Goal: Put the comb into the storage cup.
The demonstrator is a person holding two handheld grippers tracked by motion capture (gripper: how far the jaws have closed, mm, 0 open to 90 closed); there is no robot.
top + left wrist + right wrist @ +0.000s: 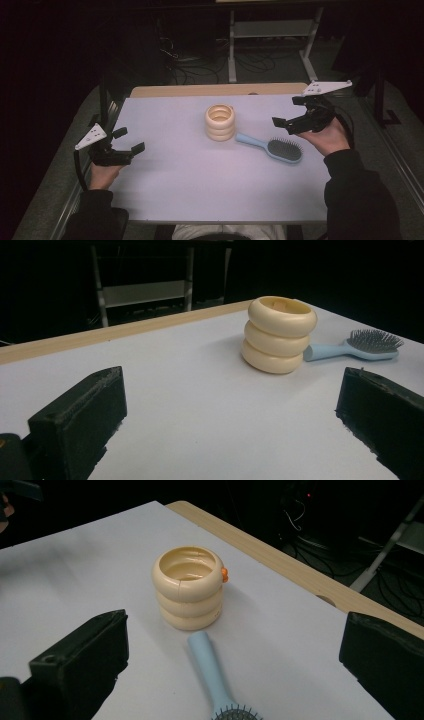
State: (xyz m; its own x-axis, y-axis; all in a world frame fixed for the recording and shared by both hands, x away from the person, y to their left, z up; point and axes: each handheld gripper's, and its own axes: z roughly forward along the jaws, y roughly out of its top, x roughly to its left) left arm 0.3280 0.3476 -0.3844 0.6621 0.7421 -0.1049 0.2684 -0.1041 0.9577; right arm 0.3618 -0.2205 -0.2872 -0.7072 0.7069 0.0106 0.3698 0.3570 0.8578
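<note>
The left gripper (128,140) hovers at the left edge of the table (190,190), jaws wide and holding nothing. In the middle stands the cream ribbed cup (220,122), upright. Just to its right lies the blue hairbrush (272,147), its handle pointing at the cup and its long axis running toward the right. The right gripper (289,111), also wide and empty, is the nearer of the 2 to the brush.

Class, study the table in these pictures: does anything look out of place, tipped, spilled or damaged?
Nothing stands out. The cream ringed cup stands upright on the table, and the blue hairbrush lies flat beside it, bristles up, its handle tip close to the cup's base. No spill shows. Both the left gripper and right gripper are open.
</note>
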